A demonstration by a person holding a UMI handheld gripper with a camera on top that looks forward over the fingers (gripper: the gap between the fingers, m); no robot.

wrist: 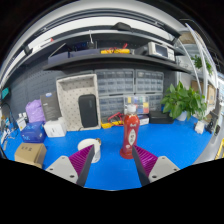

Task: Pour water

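Surface: a blue top is carrying everything in view, and it is running back to a wall of shelving and drawer units.
Shelving: a long dark shelf is sitting above the surface, loaded with small items too small to name.
Plant: a leafy green plant is standing at the far right of the surface, well apart from the task's things.
Cardboard box: lying on the surface off to the left of the fingers.
Red bottle: standing upright just ahead of the tool, closer to the right finger, and not touching either finger.
White cup: sitting on the surface to the left of the bottle, just beyond the left finger.
Tool: the fingers are standing spread, with nothing between them, both pink pads bare.
Progress: judging by the layout, pouring is not yet begun; the bottle is ungrasped and upright, so the grasp, lift, tilt over the cup and set-down are all remaining.
Hidden or unclear: the cup's contents, the bottle's fill level and whether the bottle is capped are not readable; the bottle's base is partly cut by the right finger.
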